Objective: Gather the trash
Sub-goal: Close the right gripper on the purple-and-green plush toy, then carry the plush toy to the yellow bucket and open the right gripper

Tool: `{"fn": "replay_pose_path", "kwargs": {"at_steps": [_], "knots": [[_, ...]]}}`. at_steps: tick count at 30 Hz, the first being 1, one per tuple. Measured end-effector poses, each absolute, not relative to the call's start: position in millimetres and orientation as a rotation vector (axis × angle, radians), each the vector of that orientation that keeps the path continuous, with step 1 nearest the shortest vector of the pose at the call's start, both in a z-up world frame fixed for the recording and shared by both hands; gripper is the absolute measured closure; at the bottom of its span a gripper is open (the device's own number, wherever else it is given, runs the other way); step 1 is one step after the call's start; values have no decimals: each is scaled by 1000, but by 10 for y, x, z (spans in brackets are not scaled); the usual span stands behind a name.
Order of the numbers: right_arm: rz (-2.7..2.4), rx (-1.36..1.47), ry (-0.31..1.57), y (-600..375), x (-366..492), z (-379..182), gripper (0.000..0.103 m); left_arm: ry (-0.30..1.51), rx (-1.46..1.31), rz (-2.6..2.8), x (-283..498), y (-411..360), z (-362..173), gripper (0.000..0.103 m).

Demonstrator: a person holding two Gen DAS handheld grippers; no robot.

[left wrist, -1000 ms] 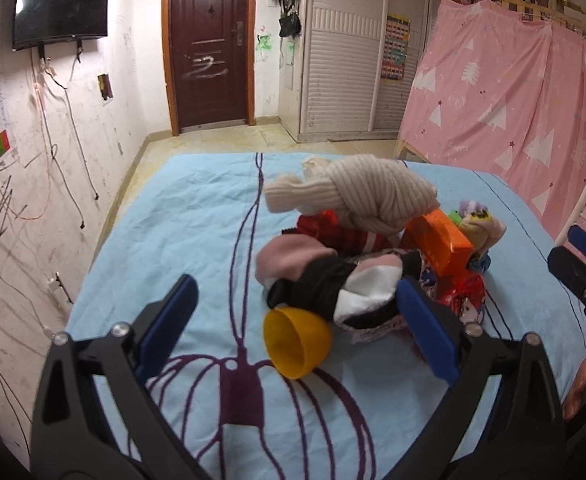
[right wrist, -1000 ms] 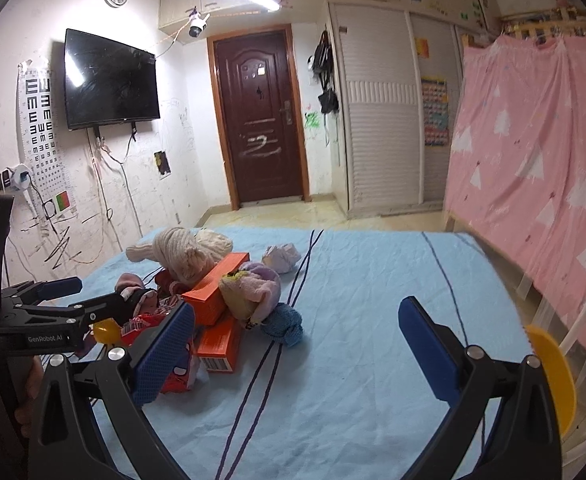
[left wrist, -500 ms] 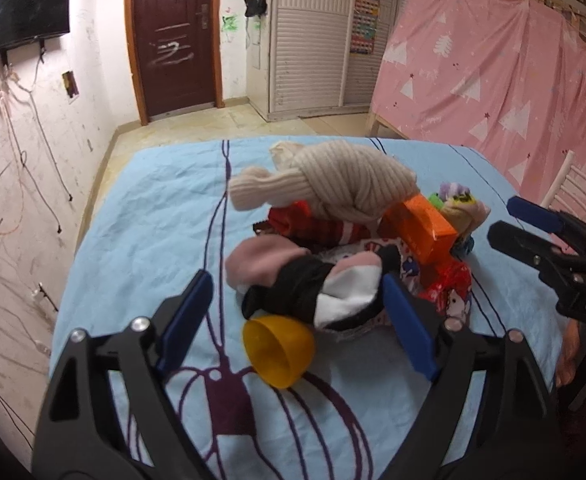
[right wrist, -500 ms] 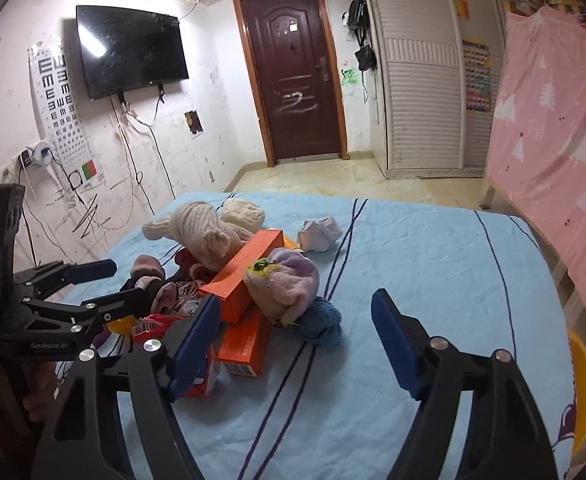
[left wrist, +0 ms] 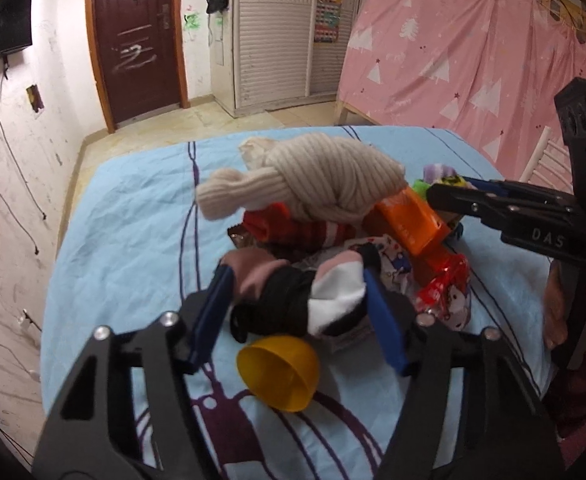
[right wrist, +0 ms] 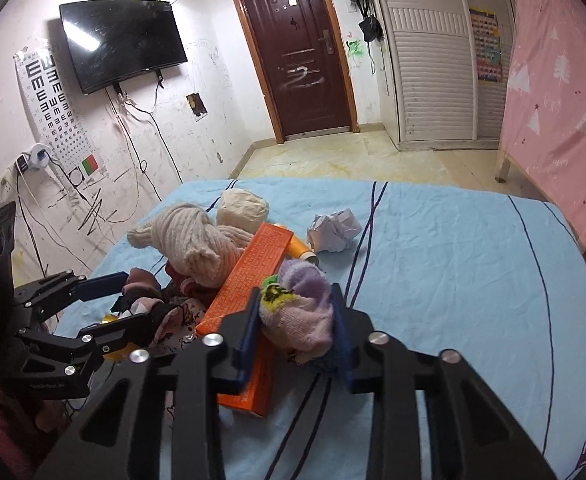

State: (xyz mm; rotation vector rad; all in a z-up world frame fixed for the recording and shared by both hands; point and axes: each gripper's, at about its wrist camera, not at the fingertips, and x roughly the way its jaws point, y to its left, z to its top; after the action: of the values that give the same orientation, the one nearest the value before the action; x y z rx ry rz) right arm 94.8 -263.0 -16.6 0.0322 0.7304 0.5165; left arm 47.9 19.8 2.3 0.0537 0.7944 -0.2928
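A pile of socks and trash lies on the blue bedsheet [left wrist: 133, 208]. My left gripper [left wrist: 297, 284] has its blue fingers closed around the black, pink and white sock bundle [left wrist: 293, 300]. A yellow plastic cup [left wrist: 281, 372] lies just below it. My right gripper [right wrist: 297, 312] is closed around a purple-pink sock ball [right wrist: 301, 308] beside an orange box [right wrist: 253, 272]. A crumpled white paper ball [right wrist: 333, 230] and a yellow tube [right wrist: 297, 246] lie beyond. A red snack wrapper [left wrist: 445, 292] shows in the left wrist view.
A beige knitted bundle [left wrist: 317, 180] tops the pile, with a cream sock ball [right wrist: 243, 208] behind it. A pink curtain [left wrist: 473, 52] hangs on the right; a door [right wrist: 293, 48] and wardrobe [right wrist: 433, 60] stand beyond the bed. A TV [right wrist: 121, 52] hangs on the left wall.
Both grippers moved forward into the pile and narrowed: the left around the black and white sock bundle, the right around the purple sock ball.
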Motion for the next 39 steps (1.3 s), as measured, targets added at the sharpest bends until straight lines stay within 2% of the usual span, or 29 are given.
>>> {"fn": "replay_pose_path", "kwargs": {"at_steps": [5,7,8,9,10,18,30,39], "knots": [[524,53,709,-2663,940,-139,88,770,68,-291,408,177,16,56],[522,72,694,-2708,949,-92,88,758,68,-284,392,190,47,67],[522,81,689,-2730,956,-77,88,754,63,-284,371,205,55,69],[523,93,686,-2757,956,-60,87,752,63,-282,368,211,71,75],[525,107,686,-2789,966,-49,87,750,64,-290,370,208,81,98],[504,137,672,-2924,999,-4,87,772,99,-272,415,137,130,98],[484,183,602,-3174,910,177,87,690,94,-260,332,145,532,98],[409,211,535,-3646,757,324,87,621,147,-389,441,-475,923,98]]}}
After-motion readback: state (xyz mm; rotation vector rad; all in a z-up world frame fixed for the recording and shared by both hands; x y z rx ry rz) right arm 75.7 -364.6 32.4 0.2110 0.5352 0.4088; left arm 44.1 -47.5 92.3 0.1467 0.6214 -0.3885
